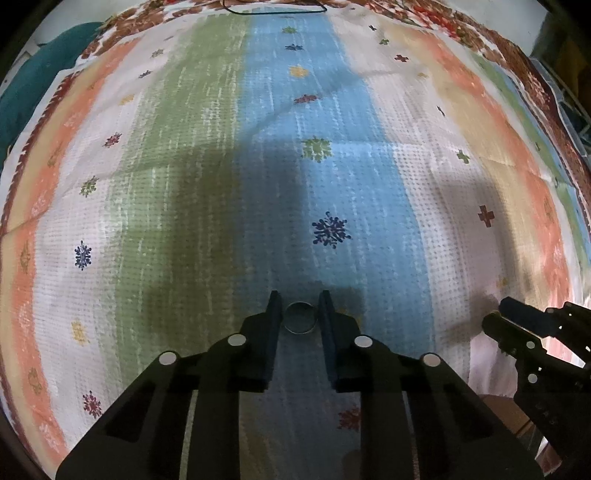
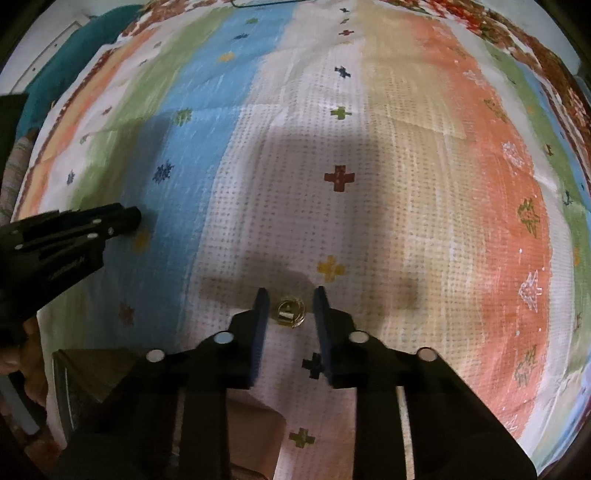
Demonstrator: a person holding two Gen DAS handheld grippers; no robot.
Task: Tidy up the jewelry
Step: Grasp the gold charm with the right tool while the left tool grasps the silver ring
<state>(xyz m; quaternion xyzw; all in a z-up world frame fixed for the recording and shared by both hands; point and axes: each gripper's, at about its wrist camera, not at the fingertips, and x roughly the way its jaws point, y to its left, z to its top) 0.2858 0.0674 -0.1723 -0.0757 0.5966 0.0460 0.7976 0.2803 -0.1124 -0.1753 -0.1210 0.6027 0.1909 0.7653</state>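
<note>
A silver ring [image 1: 300, 317] sits between the fingertips of my left gripper [image 1: 298, 308], over the blue stripe of the patterned cloth [image 1: 332, 110]. The jaws stand close to the ring's sides; I cannot tell whether they touch it. A gold ring [image 2: 290, 312] sits between the fingertips of my right gripper [image 2: 290, 301], over the white dotted part of the cloth [image 2: 369, 147], with a small gap on each side. The right gripper shows in the left wrist view [image 1: 496, 314] at lower right. The left gripper shows in the right wrist view [image 2: 133, 219] at left.
The cloth covers a bed-like surface. A teal cushion [image 1: 33, 81] lies at its far left edge. A thin dark cord [image 1: 277, 11] lies at the far edge. A brown box flap [image 2: 96, 369] sits near the front edge below the grippers.
</note>
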